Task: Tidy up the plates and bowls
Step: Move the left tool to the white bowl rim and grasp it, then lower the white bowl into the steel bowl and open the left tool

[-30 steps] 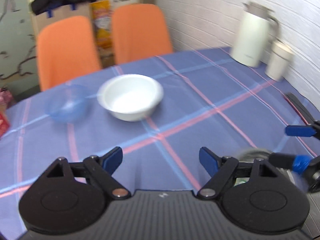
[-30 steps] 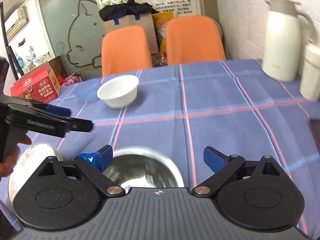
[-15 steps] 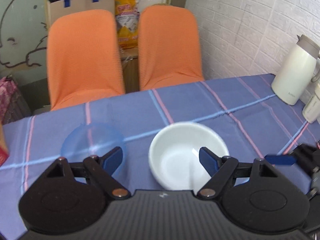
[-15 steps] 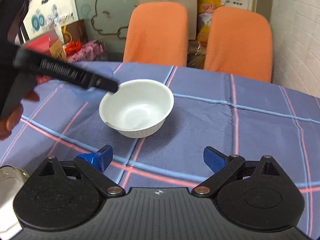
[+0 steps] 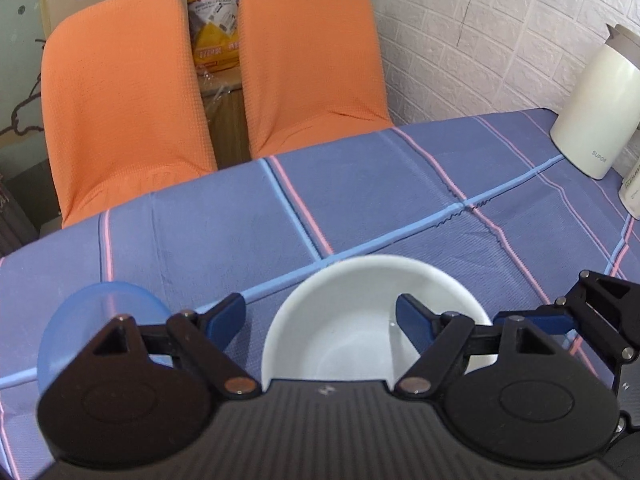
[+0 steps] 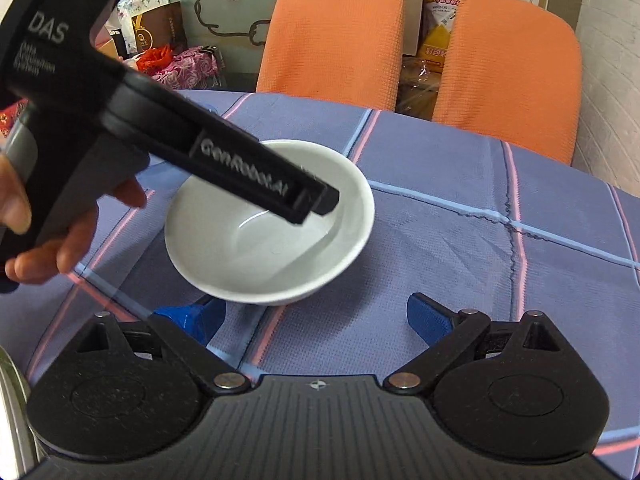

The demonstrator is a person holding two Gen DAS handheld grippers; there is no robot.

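A white bowl (image 5: 360, 320) stands on the blue checked tablecloth (image 5: 360, 200). My left gripper (image 5: 320, 316) is open over it: one fingertip hangs above the bowl's inside, the other outside its left rim. A translucent blue bowl (image 5: 100, 312) sits just left of that. In the right wrist view the white bowl (image 6: 260, 248) lies just ahead of my open right gripper (image 6: 308, 318), whose fingers are empty. The left gripper's black finger (image 6: 304, 196) reaches over the bowl there, held by a hand (image 6: 60, 240).
Two orange chairs (image 5: 120, 112) stand behind the table's far edge. A white thermos jug (image 5: 596, 112) and a cup (image 5: 632, 192) stand by the brick wall at the right. A metal rim (image 6: 10, 380) shows at the lower left of the right wrist view.
Both grippers have moved forward to the white bowl, which now fills the space at their fingers. The steel bowl has slid out of the right wrist view. Both stay open.
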